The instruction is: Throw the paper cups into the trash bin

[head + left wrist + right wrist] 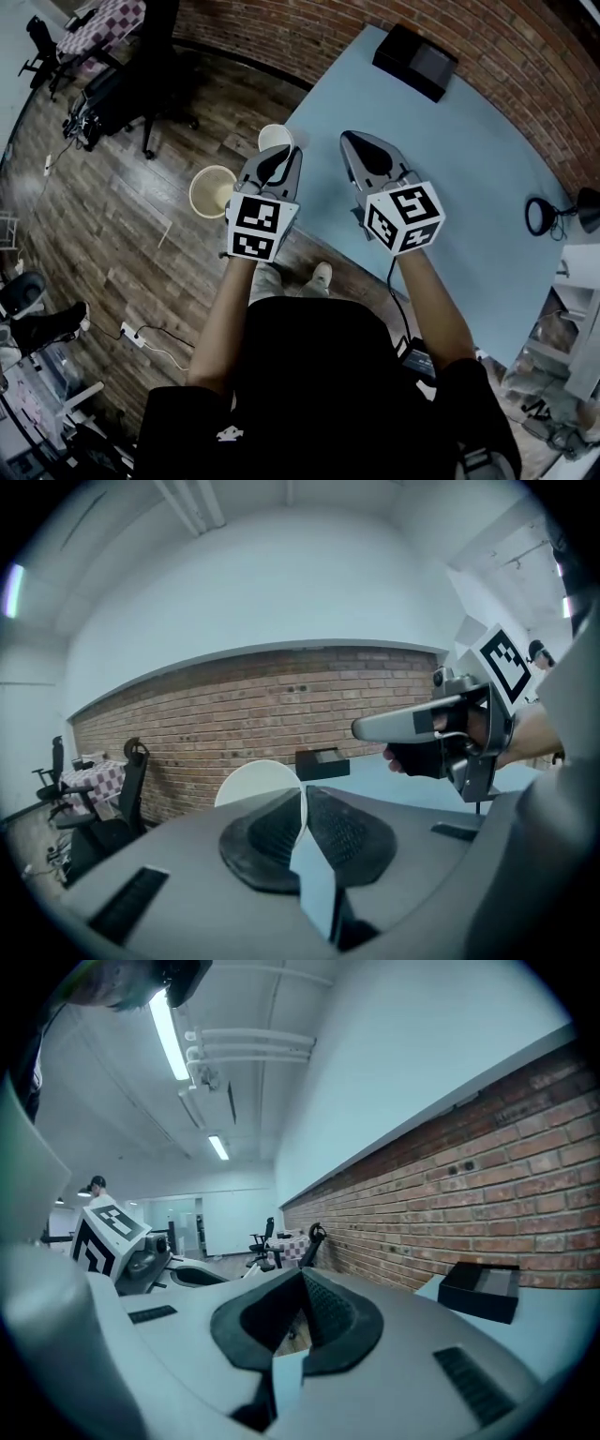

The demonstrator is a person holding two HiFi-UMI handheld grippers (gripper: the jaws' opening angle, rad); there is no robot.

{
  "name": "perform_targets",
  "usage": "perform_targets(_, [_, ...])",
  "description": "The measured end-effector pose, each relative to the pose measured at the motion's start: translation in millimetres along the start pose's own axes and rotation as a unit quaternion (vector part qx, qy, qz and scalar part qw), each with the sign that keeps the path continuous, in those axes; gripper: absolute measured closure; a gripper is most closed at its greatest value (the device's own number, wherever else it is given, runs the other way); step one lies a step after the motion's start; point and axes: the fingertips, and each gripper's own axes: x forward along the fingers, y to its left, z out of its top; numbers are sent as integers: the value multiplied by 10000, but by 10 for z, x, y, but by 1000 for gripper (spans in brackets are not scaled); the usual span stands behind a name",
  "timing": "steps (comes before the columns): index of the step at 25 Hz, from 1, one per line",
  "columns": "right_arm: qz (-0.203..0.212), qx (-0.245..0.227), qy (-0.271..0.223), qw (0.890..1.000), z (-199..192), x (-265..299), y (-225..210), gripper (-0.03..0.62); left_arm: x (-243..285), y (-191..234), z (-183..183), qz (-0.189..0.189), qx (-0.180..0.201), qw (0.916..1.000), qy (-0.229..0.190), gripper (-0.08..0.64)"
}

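Head view and both gripper views. The left tongs [274,161] [302,803] were clamped on the wall of a white paper cup [276,138] [253,780], with the thin rim pinched between the two ribbed pads. The cup projected just beyond the tips, its open mouth facing the head camera. The right tongs [351,140] [300,1288] were closed, their pads meeting at the tips with nothing between them. The two tongs were held side by side, near each other but apart, each pointing away from the person.

A round open container [214,190] with a pale rim lay on the floor side, just left of the left tongs; whether it was a bin or a second cup could not be told. The pale blue surface [469,141] extended ahead of and to the right of the right tongs. A black box [415,61] [322,761] [480,1290] sat on it well beyond the tips of both tongs, near the brick wall [309,33]. A black office chair [141,84] stood on the wooden floor [122,206], far to the left of the left tongs.
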Motion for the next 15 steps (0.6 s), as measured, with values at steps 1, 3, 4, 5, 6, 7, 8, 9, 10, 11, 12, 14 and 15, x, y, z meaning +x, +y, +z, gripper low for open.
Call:
perform_targets(1, [91, -16, -22, 10000, 13, 40, 79, 591, -74, 53, -1, 97, -72, 9999, -45, 534])
perform_targets(3, [319, -30, -49, 9995, 32, 133, 243, 591, -231, 168, -14, 318, -210, 9992, -127, 534])
perform_targets(4, [449, -38, -57, 9990, 43, 190, 322, 591, -305, 233, -21, 439, -284, 9985, -165, 534])
perform_targets(5, [573, -47, -64, 9983, 56, 248, 395, 591, -374, 300, -28, 557, -359, 9976, -196, 534])
perform_targets(6, [676, -55, -75, 9977, 71, 305, 462, 591, -439, 367, -40, 667, -428, 9966, -218, 534])
perform_targets(7, [760, -58, -89, 9971, 85, 359, 526, 591, -501, 433, -60, 773, -484, 9956, -225, 534])
perform_targets(8, [834, -56, -102, 9965, 97, 410, 589, 591, -562, 496, -86, 878, -530, 9945, -224, 534])
perform_targets(9, [910, -51, -108, 9958, 105, 461, 656, 591, -623, 553, -112, 973, -573, 9933, -225, 534])
perform_targets(10, [995, -49, -107, 9950, 110, 513, 727, 591, -682, 603, -134, 1054, -616, 9923, -234, 534])
perform_targets(11, [1087, -50, -98, 9940, 113, 569, 800, 591, -738, 650, -151, 1122, -659, 9912, -252, 534])
perform_targets(12, [1184, -55, -85, 9929, 116, 627, 874, 591, -795, 697, -168, 1190, -703, 9900, -272, 534])
perform_targets(14, [1379, -59, -56, 9904, 119, 741, 1028, 591, -922, 798, -203, 1338, -791, 9873, -323, 534])
perform_targets(15, [1466, -58, -44, 9892, 118, 791, 1108, 591, -994, 849, -221, 1413, -828, 9859, -356, 534])
